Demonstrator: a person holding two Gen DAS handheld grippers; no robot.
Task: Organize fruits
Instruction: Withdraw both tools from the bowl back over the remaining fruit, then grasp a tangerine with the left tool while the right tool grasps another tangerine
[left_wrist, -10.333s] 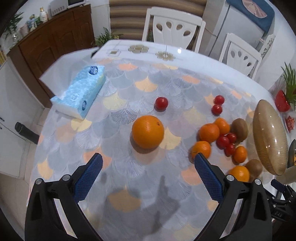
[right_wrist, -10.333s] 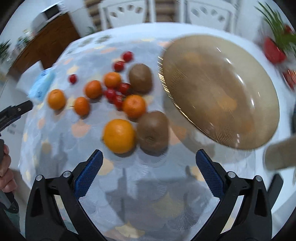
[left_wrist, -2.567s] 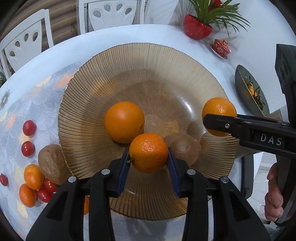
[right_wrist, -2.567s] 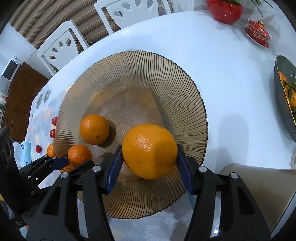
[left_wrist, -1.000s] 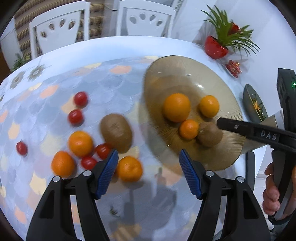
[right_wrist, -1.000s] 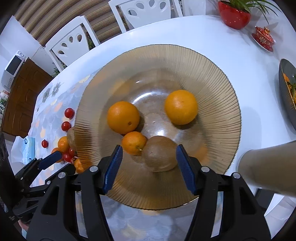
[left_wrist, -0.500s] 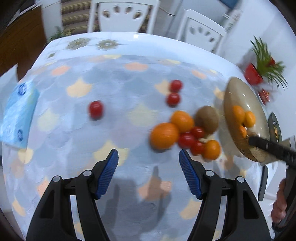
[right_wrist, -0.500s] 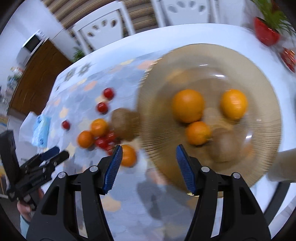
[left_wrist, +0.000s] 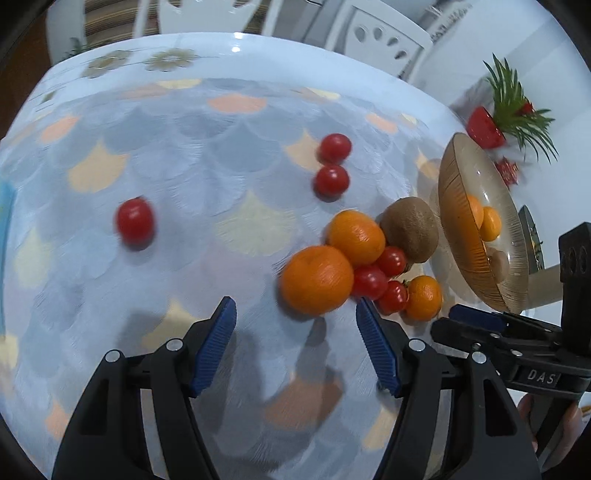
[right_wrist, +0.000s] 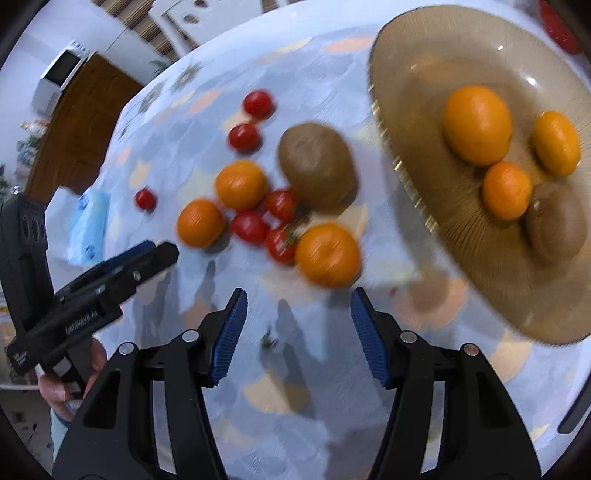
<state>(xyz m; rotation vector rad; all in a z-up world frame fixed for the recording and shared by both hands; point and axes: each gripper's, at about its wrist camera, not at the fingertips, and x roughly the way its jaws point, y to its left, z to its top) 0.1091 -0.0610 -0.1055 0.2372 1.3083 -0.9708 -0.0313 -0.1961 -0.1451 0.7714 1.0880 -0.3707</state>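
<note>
Left gripper (left_wrist: 295, 345) and right gripper (right_wrist: 295, 334) both wide, empty, ahead three loose oranges (right_wrist: 328, 254), one kiwi (right_wrist: 317, 168), six tomatoes (right_wrist: 252, 226), tissue pack (right_wrist: 88, 227) far left

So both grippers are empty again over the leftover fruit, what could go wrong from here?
The tangerines and cherry tomatoes lie packed together, touching, so fingers closing on one could well nudge or squash a neighbour. The round fruit may roll across the tablecloth. The left gripper and right gripper head for the same cluster and might collide.
</note>
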